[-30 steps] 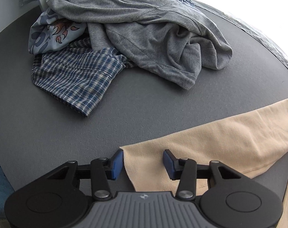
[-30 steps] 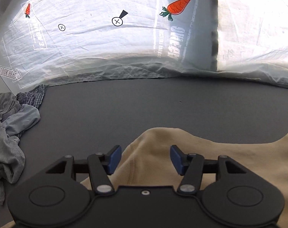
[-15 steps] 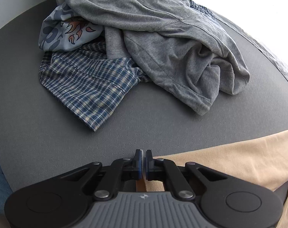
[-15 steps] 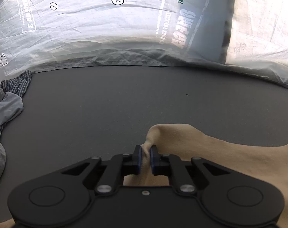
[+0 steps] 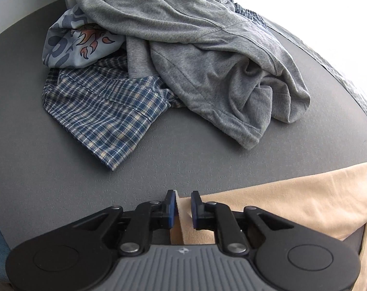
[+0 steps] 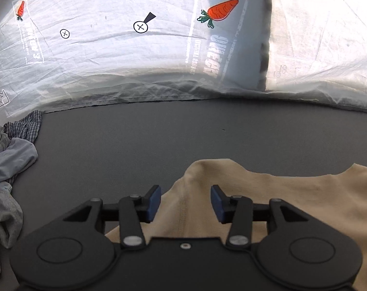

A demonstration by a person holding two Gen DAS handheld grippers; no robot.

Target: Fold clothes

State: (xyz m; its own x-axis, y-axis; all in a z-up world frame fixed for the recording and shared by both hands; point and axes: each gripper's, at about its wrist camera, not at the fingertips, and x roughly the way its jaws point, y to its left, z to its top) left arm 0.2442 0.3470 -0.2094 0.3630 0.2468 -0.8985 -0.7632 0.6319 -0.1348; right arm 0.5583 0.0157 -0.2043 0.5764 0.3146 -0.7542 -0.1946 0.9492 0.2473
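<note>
- The left gripper point(image 5: 183, 205), jaws just parting, stands released over a corner of the beige garment point(image 5: 292, 201) at the near edge of the grey surface point(image 5: 62, 165).
- The right gripper point(image 6: 185, 202), jaws likewise just opening, straddles the garment's seam ungripped.
- A grey sweatshirt point(image 5: 207, 48) tops the far-edge pile.

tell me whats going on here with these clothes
A person is folding clothes on a dark grey surface with a two-finger tool in each hand. Both work on the beige garment. The left tool and right tool pinched it a moment ago and their jaws have just been opening; cloth lies between them, no longer clamped. A grey sweatshirt, plaid shirt and flame-print piece wait in a heap.
</note>
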